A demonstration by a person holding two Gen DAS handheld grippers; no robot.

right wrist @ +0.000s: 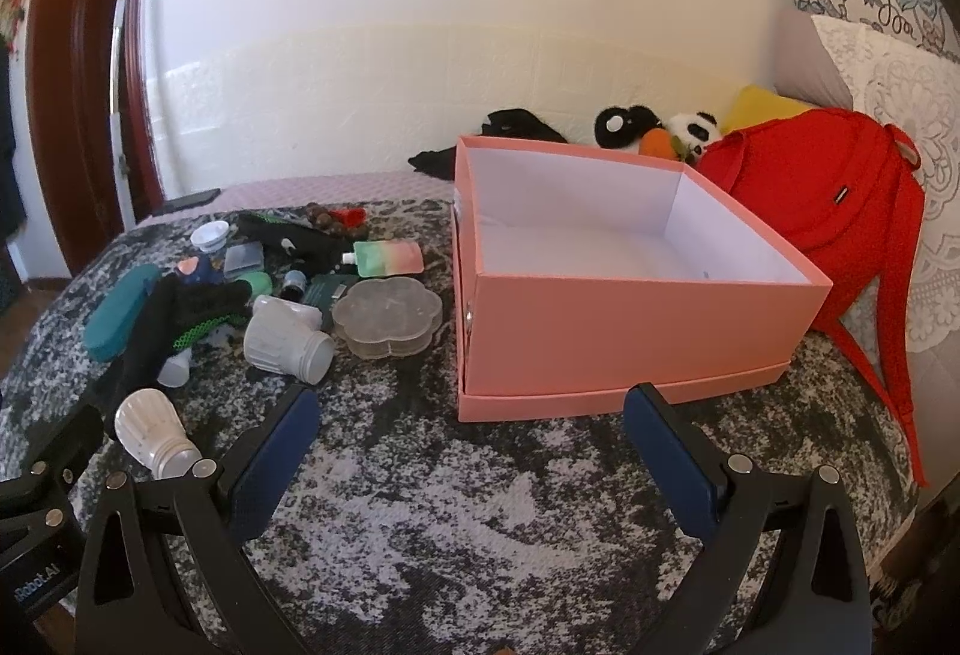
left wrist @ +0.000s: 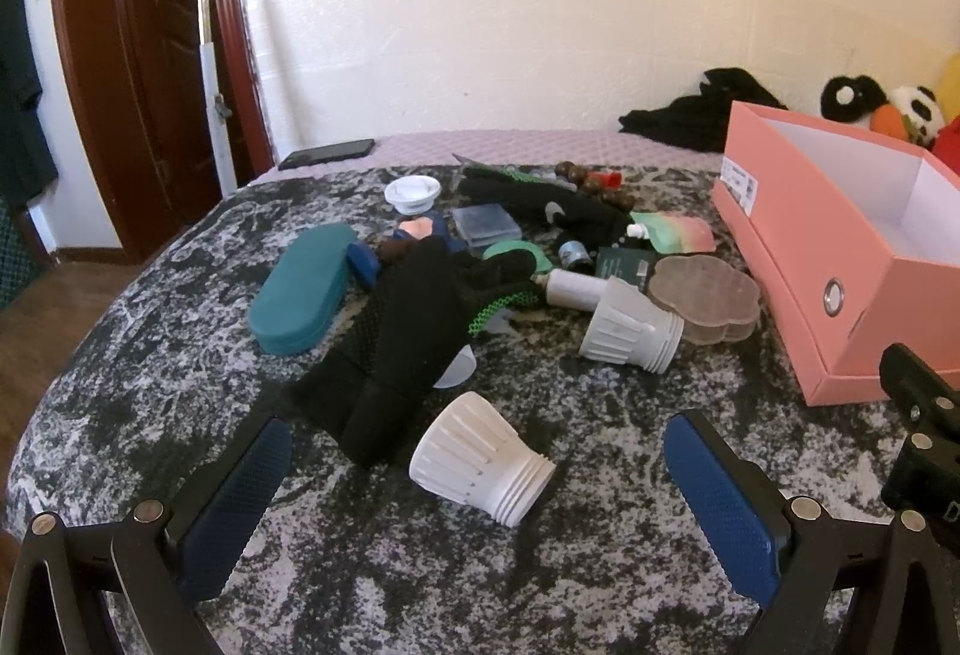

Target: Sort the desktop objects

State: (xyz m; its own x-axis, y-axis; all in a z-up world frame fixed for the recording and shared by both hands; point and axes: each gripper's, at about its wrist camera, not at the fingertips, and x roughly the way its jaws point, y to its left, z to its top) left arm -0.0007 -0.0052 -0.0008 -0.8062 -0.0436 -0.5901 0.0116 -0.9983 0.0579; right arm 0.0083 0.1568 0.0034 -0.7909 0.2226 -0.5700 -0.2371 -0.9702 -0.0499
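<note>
The left gripper (left wrist: 477, 481) has its jaws spread wide with nothing between the blue pads (left wrist: 720, 499); it hovers low over the mottled black-and-white cloth (left wrist: 390, 583), and a white ribbed cap (left wrist: 480, 460) lies on its side just ahead of the gap; touching that cap from behind, a black glove (left wrist: 402, 337) with green trim sprawls across the pile; a second ribbed cap (left wrist: 630, 325) lies further right beside a clear flower-shaped box (left wrist: 708, 298); a teal case (left wrist: 303, 286) sits to the left of the glove, and small bottles, beads and a green-pink pouch (left wrist: 678, 229) crowd behind.

The right gripper (right wrist: 471, 445) is likewise released, its jaws apart and holding nothing; it hangs over bare cloth just in front of the pink box (right wrist: 600, 331), which stands open with a white interior that shows nothing in it; the clutter lies well left of the box; a red backpack (right wrist: 810, 187) leans at its far right, with plush toys (right wrist: 690, 130) behind.
</note>
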